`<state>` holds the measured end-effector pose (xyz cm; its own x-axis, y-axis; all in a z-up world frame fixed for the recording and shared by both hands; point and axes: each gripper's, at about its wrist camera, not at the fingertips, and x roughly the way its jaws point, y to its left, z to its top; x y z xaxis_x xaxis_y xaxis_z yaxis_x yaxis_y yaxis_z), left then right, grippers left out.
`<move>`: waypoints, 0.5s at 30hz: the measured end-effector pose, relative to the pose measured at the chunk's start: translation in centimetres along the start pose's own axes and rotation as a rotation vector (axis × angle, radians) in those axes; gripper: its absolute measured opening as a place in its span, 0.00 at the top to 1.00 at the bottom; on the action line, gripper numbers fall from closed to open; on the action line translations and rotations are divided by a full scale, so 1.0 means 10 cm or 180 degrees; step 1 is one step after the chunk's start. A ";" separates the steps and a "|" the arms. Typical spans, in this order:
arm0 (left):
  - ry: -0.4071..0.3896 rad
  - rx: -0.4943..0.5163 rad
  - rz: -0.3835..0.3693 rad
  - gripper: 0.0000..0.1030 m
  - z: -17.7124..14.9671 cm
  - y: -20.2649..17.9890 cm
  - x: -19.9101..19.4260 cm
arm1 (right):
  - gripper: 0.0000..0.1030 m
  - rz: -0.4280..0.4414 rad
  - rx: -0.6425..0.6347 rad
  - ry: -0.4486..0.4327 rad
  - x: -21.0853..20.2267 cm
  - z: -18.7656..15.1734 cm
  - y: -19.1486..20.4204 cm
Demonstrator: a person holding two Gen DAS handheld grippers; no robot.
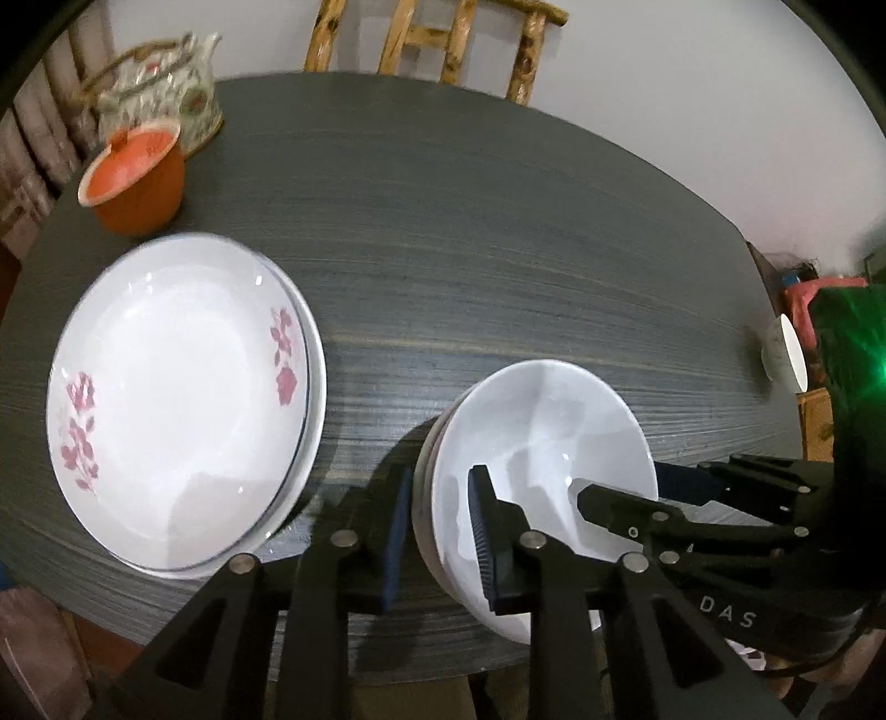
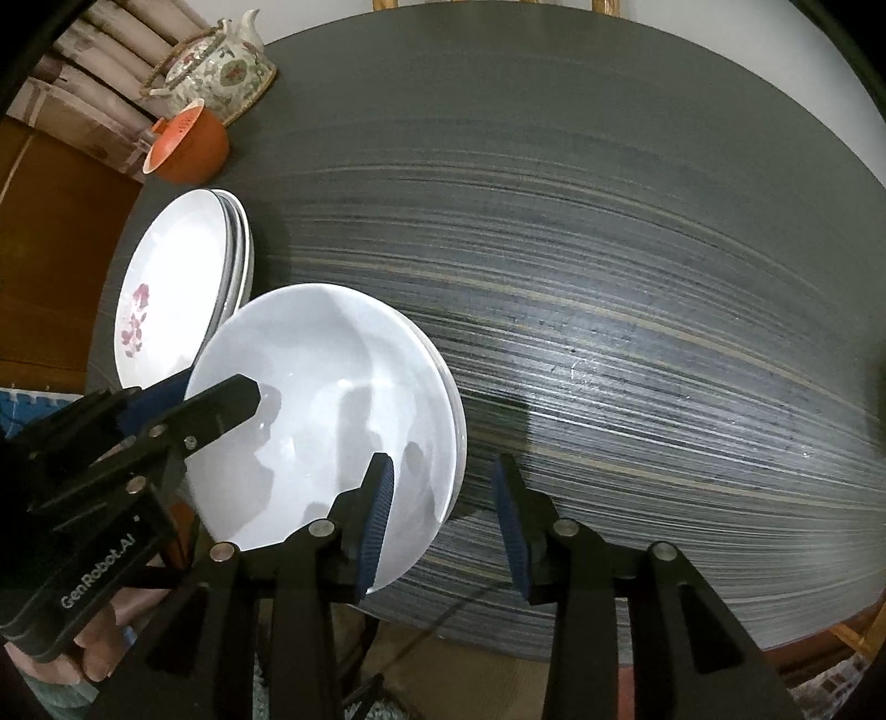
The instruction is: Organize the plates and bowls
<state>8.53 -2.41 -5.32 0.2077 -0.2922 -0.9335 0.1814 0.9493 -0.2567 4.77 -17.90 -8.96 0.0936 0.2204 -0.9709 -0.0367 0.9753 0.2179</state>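
- Landmark: the stack of white bowls (image 1: 545, 443) stands on the dark wood-grain table (image 1: 498, 249), close to its near edge.
- Left gripper (image 1: 437, 531): jaws straddle the near-left rim of the bowl stack, one pad outside the wall and one pad inside the top bowl. A gap shows at the outer pad; the jaws stand slightly spread and do not clamp the rim.
- Right gripper (image 2: 443, 520): jaws straddle the right rim of the bowl stack, one pad inside the bowl and one pad outside over the table. Clear space shows beside the outer pad; the jaws stand spread with no pinch.
- Stack of flower-patterned plates (image 1: 183, 399): lies flat, just left of the bowl stack, not touching it.
- Orange lidded pot (image 1: 135, 177): stands beyond the plates, far left of the bowl stack.
- Floral teapot (image 2: 216, 66): stands just behind the orange pot.
- Wooden chair (image 1: 432, 39): stands at the table's far side, opposite the bowl stack.
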 end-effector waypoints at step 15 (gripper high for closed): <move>0.0141 -0.0132 0.0017 0.76 -0.05 -0.04 0.18 | 0.66 0.0040 -0.0026 0.0031 0.09 0.01 0.02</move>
<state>8.32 -3.22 -7.04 0.1656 -0.2825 -0.9449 0.1401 0.9551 -0.2610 4.90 -17.51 -9.76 0.0834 0.2324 -0.9690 -0.0459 0.9723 0.2293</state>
